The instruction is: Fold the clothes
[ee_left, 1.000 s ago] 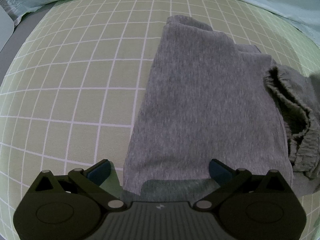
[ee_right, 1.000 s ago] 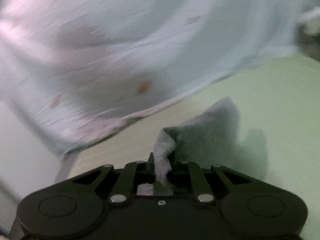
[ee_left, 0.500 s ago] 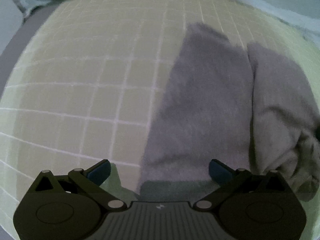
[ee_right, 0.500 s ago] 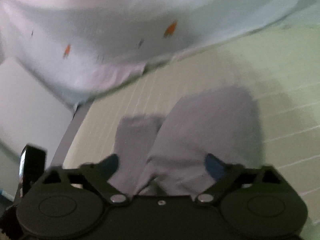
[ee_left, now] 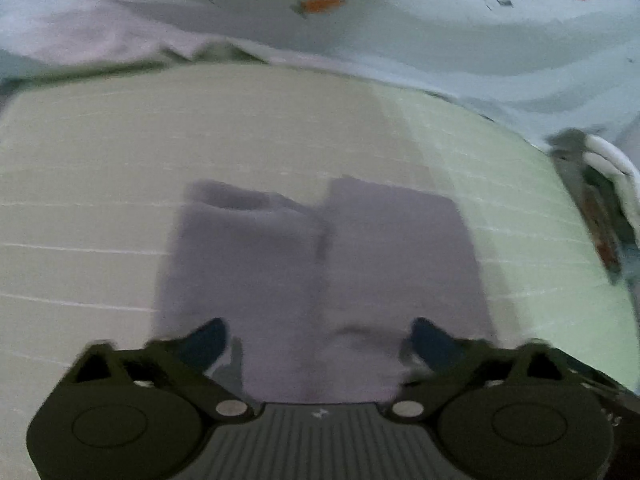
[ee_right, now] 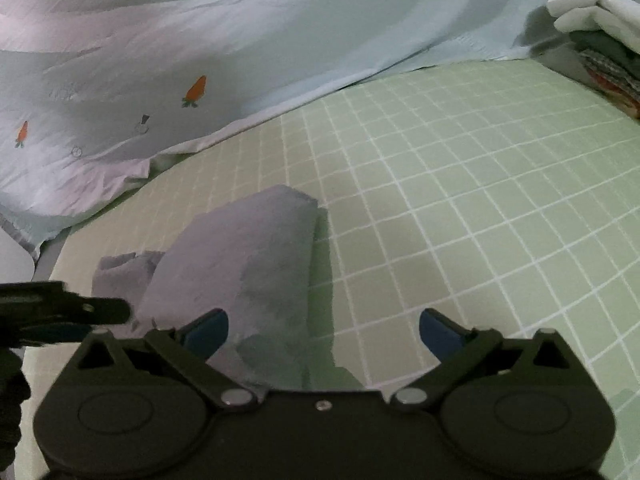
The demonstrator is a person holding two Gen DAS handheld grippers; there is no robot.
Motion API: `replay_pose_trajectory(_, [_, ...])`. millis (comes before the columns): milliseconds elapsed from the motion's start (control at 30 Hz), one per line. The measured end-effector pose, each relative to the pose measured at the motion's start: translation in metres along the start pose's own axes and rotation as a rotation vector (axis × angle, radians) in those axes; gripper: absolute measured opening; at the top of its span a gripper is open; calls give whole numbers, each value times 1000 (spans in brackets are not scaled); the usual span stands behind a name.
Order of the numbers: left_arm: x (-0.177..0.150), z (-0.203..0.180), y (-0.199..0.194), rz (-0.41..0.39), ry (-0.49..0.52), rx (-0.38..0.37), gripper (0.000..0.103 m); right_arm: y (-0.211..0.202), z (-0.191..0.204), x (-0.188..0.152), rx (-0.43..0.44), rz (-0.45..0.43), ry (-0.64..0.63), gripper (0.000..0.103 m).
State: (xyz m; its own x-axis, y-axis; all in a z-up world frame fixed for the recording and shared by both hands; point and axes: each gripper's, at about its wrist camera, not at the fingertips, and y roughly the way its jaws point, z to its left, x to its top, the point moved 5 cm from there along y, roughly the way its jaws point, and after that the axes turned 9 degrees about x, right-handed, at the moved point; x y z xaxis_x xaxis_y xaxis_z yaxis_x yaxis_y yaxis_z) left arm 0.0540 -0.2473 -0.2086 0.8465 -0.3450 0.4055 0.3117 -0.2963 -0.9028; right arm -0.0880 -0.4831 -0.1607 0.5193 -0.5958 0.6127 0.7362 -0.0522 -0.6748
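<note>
Green gridded mat point(ee_right: 460, 208) carries folded grey trousers point(ee_left: 320, 272) just ahead of the left gripper point(ee_left: 320, 344), jaws spread wide, empty. Right gripper point(ee_right: 324, 332) hovers level, equally wide and empty, with the trousers at its left finger point(ee_right: 204, 330).

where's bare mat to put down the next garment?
Free: green grid mat right of the folded grey garment, up to the carrot-print sheet. Crowded: clothes stack at far right; left gripper beside the garment.

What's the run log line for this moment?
left gripper: open, over garment | right gripper: open, empty | garment: folded, on mat | stack: far right
</note>
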Motion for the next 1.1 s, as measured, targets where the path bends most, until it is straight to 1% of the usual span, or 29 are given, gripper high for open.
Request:
replay_pose_trajectory(33, [1, -5, 6, 15, 0, -20, 77, -1, -2, -1, -2, -3, 5, 103])
replay_pose_trajectory(100, [2, -15, 18, 44, -1, -60, 74, -3, -7, -3, -5, -4, 12, 103])
replay_pose_trajectory(133, [3, -19, 22, 56, 0, -65, 68, -4, -9, -4, -5, -3, 14, 103])
replay_pose_trajectory(167, [3, -21, 22, 57, 4, -64, 58, -4, -9, -5, -6, 0, 15, 103])
replay_pose_trajectory(200, [3, -24, 20, 51, 10, -66, 52, -5, -10, -6, -6, 2, 15, 103])
replay_pose_trajectory(267, [4, -30, 19, 29, 41, -56, 14, -8, -12, -9, -5, 10, 18, 103])
replay_pose_trajectory(300, [5, -34, 19, 17, 60, -49, 9, -9, -13, -10, -5, 13, 20, 103])
replay_pose_trajectory(367, [7, -41, 16, -16, 103, -29, 7, -9, -13, -10, -3, 17, 26, 103])
replay_pose_trajectory(467, [8, -49, -8, -117, 167, 6, 6, -10, -12, -10, -3, 15, 22, 103])
replay_pose_trajectory(533, [11, -52, -30, -195, 193, 17, 6, -12, -9, -10, -3, 8, 14, 103])
replay_pose_trajectory(633, [14, -51, -76, -320, 223, -5, 6, -14, -3, -12, 5, 5, 6, 103])
replay_pose_trajectory(667, [13, -47, -91, -363, 238, 0, 6, -15, -1, -12, 10, 6, -2, 103])
replay_pose_trajectory(700, [10, -41, -105, -402, 250, 21, 6, -16, 3, -14, 14, 9, -14, 103])
replay_pose_trajectory(733, [7, -32, -113, -418, 244, 44, 6, -16, 7, -16, 18, 15, -27, 103])
replay_pose_trajectory(800, [-1, -10, -121, -420, 207, 77, 6, -17, 15, -22, 25, 27, -52, 103])
replay_pose_trajectory(833, [-6, 6, -119, -398, 166, 88, 6, -16, 19, -25, 28, 36, -62, 103])
replay_pose_trajectory(900, [-18, 44, -95, -298, 38, 97, 8, -11, 24, -30, 37, 60, -62, 103])
replay_pose_trajectory(967, [-30, 74, -62, -175, -53, 107, 16, -7, 30, -36, 46, 84, -61, 103])
replay_pose_trajectory(1000, [-35, 85, -52, -139, -84, 109, 18, -6, 33, -36, 48, 89, -65, 103])
replay_pose_trajectory(1033, [-38, 93, -45, -121, -108, 108, 20, -4, 36, -37, 49, 94, -69, 103])
replay_pose_trajectory(1100, [-42, 106, -37, -100, -155, 92, 33, -2, 42, -36, 49, 95, -78, 103])
